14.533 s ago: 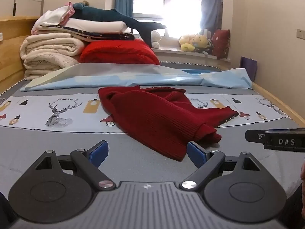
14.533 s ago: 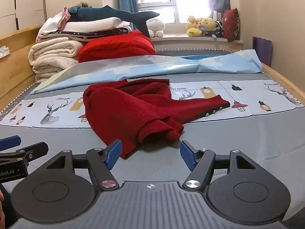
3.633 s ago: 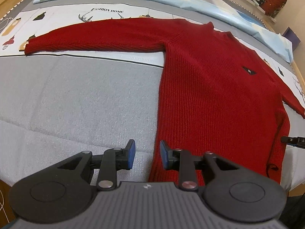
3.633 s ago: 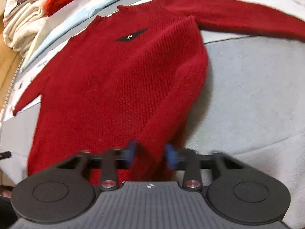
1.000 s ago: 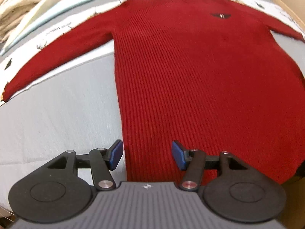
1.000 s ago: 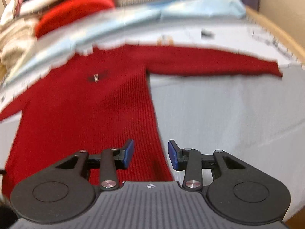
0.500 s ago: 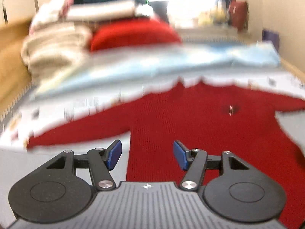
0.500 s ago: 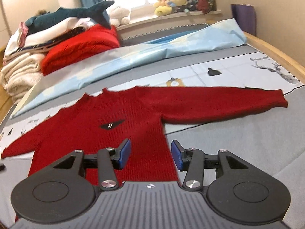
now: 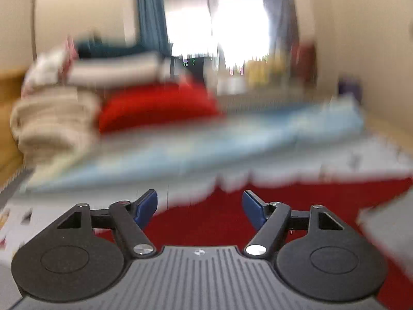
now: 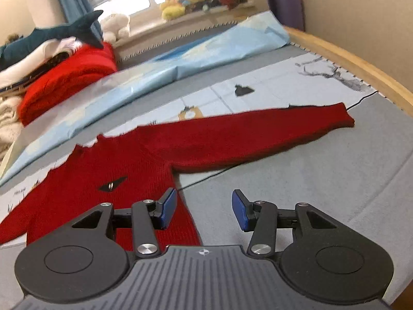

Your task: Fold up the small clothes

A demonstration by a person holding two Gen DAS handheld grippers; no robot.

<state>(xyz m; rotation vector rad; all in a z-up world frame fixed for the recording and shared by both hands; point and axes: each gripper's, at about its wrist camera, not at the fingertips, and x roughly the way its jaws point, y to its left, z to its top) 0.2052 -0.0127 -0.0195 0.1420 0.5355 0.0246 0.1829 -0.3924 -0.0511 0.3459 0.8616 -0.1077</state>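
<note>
Both grippers, left (image 9: 200,204) and right (image 10: 204,208), have just spread wider and hold nothing above the red knit sweater (image 10: 124,170), spread flat on the bed (image 10: 322,180), sleeves out sideways. It looks soft and floppy, likely to sag; the far right cuff (image 10: 340,118) seems a good pinch point.

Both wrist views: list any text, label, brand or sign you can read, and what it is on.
None can be read.
Sheet: small dark print near its left edge, too small to read.
Sweater: black chest badge, a mark, no letters legible.
Left wrist view: too blurred for any text.
</note>
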